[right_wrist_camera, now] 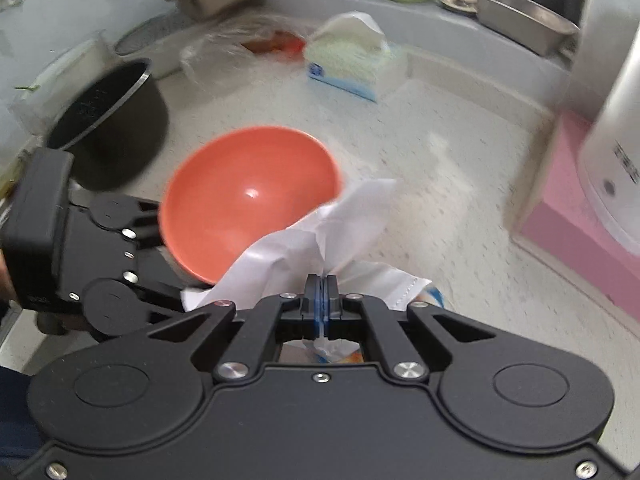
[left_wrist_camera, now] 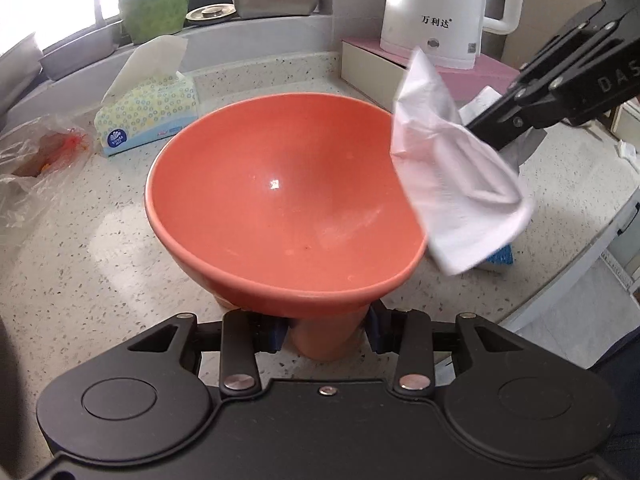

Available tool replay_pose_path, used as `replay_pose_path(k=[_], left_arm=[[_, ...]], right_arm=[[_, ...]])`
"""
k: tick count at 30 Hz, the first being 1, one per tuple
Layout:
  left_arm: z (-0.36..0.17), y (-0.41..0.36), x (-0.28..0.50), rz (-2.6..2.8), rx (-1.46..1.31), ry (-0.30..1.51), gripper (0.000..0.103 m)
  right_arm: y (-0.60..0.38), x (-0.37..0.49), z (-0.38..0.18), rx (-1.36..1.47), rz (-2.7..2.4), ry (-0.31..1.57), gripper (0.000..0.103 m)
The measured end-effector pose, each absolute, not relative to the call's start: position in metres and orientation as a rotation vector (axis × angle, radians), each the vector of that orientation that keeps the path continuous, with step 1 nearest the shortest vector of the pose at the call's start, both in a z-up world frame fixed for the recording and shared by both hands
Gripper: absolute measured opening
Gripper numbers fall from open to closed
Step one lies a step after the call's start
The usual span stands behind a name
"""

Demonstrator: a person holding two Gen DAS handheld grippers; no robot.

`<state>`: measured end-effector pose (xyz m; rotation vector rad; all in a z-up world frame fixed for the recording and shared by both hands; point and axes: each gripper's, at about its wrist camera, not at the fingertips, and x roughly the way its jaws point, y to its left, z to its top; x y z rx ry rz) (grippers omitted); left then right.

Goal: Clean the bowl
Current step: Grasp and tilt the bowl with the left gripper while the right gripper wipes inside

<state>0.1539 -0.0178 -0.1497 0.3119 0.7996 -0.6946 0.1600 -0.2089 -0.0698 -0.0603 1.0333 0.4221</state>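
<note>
An orange footed bowl [left_wrist_camera: 280, 200] stands tilted toward the camera on the speckled counter. My left gripper [left_wrist_camera: 326, 330] is shut on the bowl's foot, with a blue pad pressed on each side. In the right wrist view the same bowl [right_wrist_camera: 248, 196] sits left of centre, and the left gripper [right_wrist_camera: 168, 256] reaches under it from the left. My right gripper [right_wrist_camera: 322, 284] is shut on a crumpled white tissue [right_wrist_camera: 288, 256]. In the left wrist view that tissue [left_wrist_camera: 452, 184] hangs over the bowl's right rim, held by the right gripper [left_wrist_camera: 476, 126].
A tissue box [left_wrist_camera: 148, 116] and a plastic bag [left_wrist_camera: 32, 160] lie behind the bowl to the left. A white kettle [left_wrist_camera: 436, 12] stands on a pink box [left_wrist_camera: 472, 76] at the back right. A black pot [right_wrist_camera: 108, 128] is left of the bowl. A blue sponge [left_wrist_camera: 500, 258] lies under the tissue.
</note>
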Motion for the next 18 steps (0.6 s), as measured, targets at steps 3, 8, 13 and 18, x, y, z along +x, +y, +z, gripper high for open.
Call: replay_pose_path(k=[3, 8, 13, 18], left_arm=[[-0.149, -0.012, 0.152, -0.707, 0.314, 0.798, 0.038], [-0.148, -0.011, 0.158, -0.724, 0.321, 0.803, 0.038], [-0.147, -0.011, 0.158, -0.729, 0.326, 0.801, 0.038], [-0.148, -0.011, 0.16, -0.731, 0.331, 0.801, 0.038]], right_arm=[[-0.218, 0.168, -0.077, -0.024, 0.394, 1.047, 0.002], [-0.221, 0.196, -0.091, 0.023, 0.377, 1.073, 0.002], [-0.203, 0.218, -0.099, -0.028, 0.417, 1.08, 0.002], [-0.185, 0.23, -0.094, -0.117, 0.433, 1.051, 0.002]])
